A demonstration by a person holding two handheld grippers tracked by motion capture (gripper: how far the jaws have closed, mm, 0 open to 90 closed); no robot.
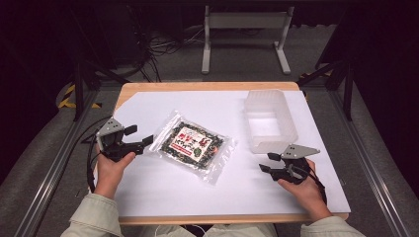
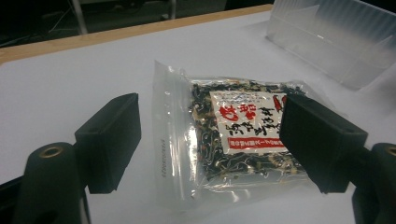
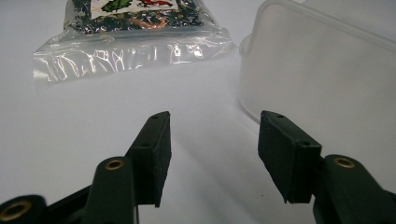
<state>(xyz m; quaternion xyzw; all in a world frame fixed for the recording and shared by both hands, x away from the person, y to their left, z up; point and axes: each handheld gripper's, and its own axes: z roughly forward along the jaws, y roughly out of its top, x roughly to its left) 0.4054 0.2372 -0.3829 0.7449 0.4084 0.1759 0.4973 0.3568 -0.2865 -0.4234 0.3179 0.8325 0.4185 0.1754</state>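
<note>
Both hand-held grippers released, the seaweed packet lying free between them on the table.

My left hand-held gripper (image 1: 138, 136) sits at the table's (image 1: 163, 190) left edge, held level and aimed right at the clear packet (image 1: 192, 144), its jaws spread wide and just short of the packet's near edge. My right hand-held gripper (image 1: 267, 162) rests low near the front right, pointing left, its jaws apart and empty, just beside the translucent bin (image 1: 269, 121). The packet lies flat mid-table, left of the bin.
</note>
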